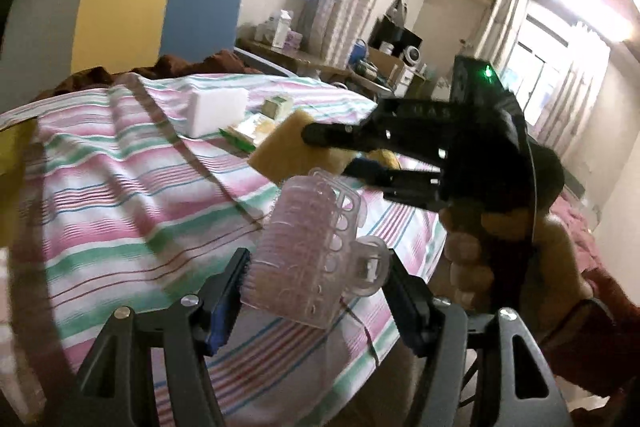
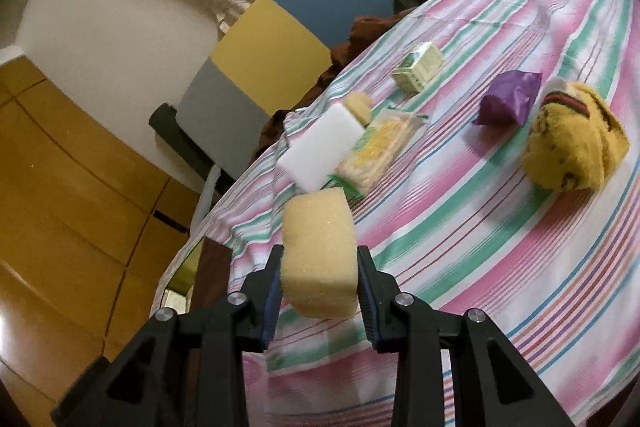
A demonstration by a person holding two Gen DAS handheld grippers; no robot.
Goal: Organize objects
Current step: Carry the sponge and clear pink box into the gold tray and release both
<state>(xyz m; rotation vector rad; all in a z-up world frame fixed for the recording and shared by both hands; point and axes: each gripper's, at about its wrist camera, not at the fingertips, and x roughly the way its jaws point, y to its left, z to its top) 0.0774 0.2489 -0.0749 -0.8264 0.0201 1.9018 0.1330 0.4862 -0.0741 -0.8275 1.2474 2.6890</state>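
Striped bedsheet (image 2: 480, 227), left claw (image 1: 316, 291) clamping clear ribbed hair clip (image 1: 308, 251), right claw (image 2: 318, 279) squeezing porous yellow sponge (image 2: 318, 255).

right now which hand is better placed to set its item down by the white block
Right, probably. The right hand-held gripper holds the yellow sponge just short of the white block. The left hand-held gripper, holding the clear hair clip, sits farther back, behind the right one.

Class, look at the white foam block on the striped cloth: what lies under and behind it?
The white foam block leans on a clear packet with green print; a tan sponge pokes out behind. The packet's covered part stays hidden.
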